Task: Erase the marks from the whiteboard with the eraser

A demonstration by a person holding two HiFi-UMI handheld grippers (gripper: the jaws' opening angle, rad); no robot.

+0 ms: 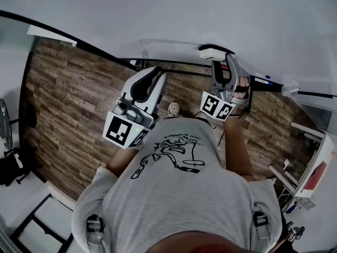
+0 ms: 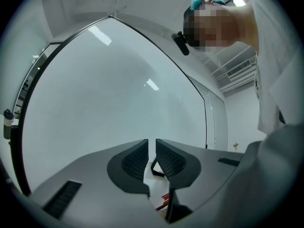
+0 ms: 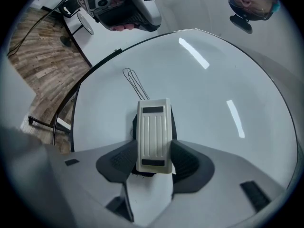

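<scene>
A cream plastic eraser point(image 3: 153, 133) with a dark felt underside is clamped between the jaws of my right gripper point(image 3: 153, 151). It rests against the whiteboard point(image 3: 213, 89). Just beyond its far end is a thin black looped mark point(image 3: 135, 82). In the head view the same eraser point(image 1: 213, 51) meets the whiteboard point(image 1: 158, 15) under the right gripper point(image 1: 224, 63), and the mark point(image 1: 168, 41) shows as a faint line to its left. My left gripper point(image 1: 156, 74) hangs lower left of the board. Its jaws point(image 2: 152, 151) are nearly together with nothing between them.
The board's black lower frame point(image 1: 174, 67) runs across above a wooden floor point(image 1: 68, 99). A marker point(image 1: 263, 78) lies on the ledge at the right. White shelving point(image 1: 308, 162) stands at the right, and a black fan point(image 1: 6, 125) at the left.
</scene>
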